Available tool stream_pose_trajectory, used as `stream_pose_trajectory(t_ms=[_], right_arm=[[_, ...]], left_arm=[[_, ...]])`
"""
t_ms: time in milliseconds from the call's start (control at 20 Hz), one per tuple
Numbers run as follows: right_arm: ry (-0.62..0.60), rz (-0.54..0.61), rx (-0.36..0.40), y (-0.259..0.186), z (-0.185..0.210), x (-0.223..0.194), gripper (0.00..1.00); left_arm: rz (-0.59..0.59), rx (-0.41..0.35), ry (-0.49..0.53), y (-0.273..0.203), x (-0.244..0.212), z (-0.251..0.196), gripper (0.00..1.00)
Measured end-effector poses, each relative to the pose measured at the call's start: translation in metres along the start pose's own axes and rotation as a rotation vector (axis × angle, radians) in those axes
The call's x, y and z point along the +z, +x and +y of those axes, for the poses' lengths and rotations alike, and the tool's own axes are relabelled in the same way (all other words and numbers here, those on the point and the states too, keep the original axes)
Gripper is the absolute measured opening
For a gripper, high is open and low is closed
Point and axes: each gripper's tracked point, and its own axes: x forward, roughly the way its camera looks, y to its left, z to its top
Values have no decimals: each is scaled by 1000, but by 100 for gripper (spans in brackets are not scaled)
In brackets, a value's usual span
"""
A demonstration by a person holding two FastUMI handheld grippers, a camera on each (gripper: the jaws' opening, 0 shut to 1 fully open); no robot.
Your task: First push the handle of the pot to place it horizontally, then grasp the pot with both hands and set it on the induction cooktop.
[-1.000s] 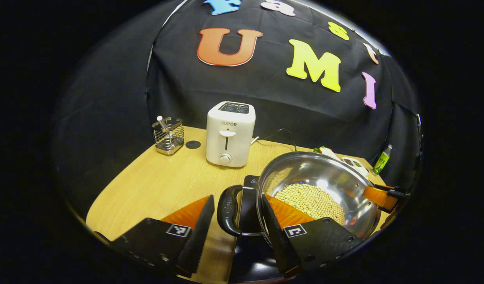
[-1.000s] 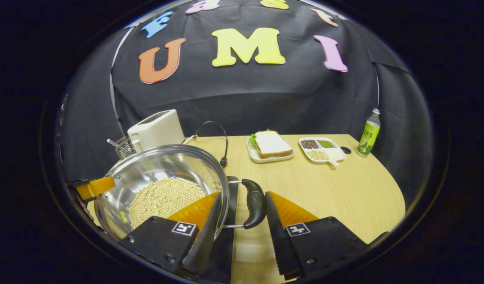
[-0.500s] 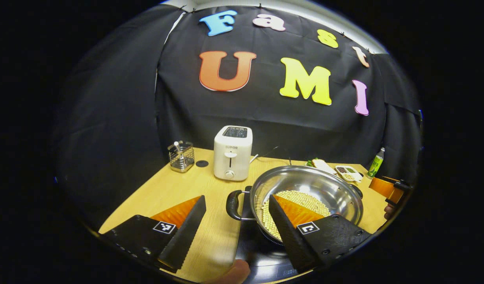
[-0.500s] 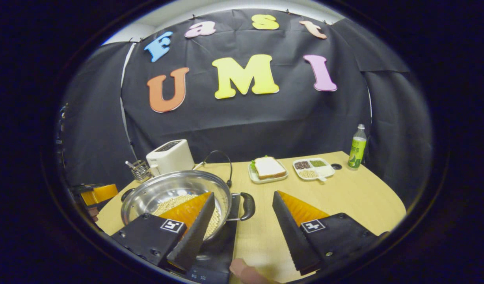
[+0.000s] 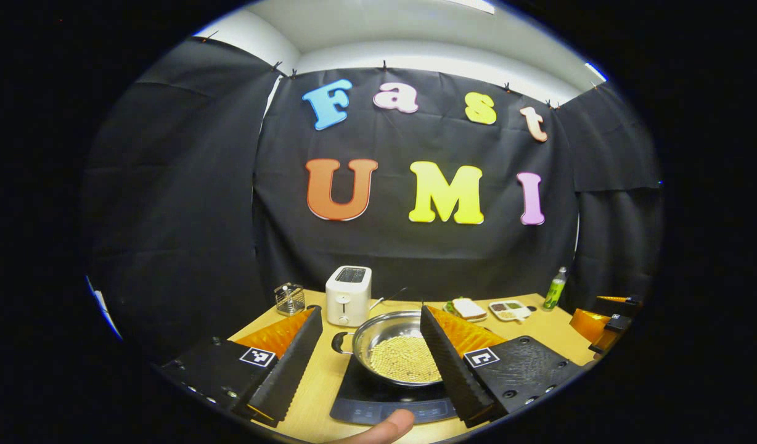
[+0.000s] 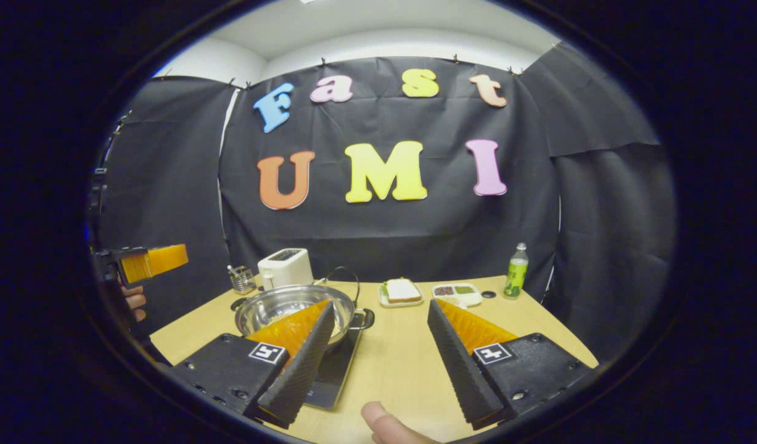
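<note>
Pot (image 5: 398, 351) full of pale beans (image 5: 404, 359) is sitting on the induction cooktop (image 5: 378, 404) at the near edge of the tabletop (image 6: 539, 320), handles sticking out at roughly 9 and 3 o'clock. So the job looks basically done to me.

Both sets of tongs are spread wide with nothing in them: left tongs (image 5: 371, 364) hang above and in front of the pot, right tongs (image 6: 378, 364) are off to its right.

What could still go sideways, just my guess:
- pot looks a bit toward the back-left of the cooktop, not dead centre. A bump on a handle (image 6: 366, 319) could slide it partway off the glass.
- the toaster (image 5: 349, 295) is just behind the pot at 12 o'clock with its cord nearby, so any reach back in could snag that.
- beans are loose, so a knock means a spill.
</note>
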Motion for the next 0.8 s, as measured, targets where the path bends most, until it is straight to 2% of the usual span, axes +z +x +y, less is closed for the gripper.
stream_pose_trajectory(t_ms=[150,300,400,650,800], right_arm=[[-14,-105,-35,-41,-23,38,96],[-41,-217,-100,-86,-47,70,94],[-36,-260,-95,-114,-49,82,95],[-69,-286,-133,-160,-65,89,94],[-57,-282,-120,-171,-67,85,96]], left_arm=[[-91,-16,-1,-38,32,-19,95],[-171,-85,-63,-80,63,-50,95],[-207,-106,-55,-106,73,-57,95],[-214,-126,-43,-146,69,-75,95],[-223,-135,-59,-154,68,-81,95]])
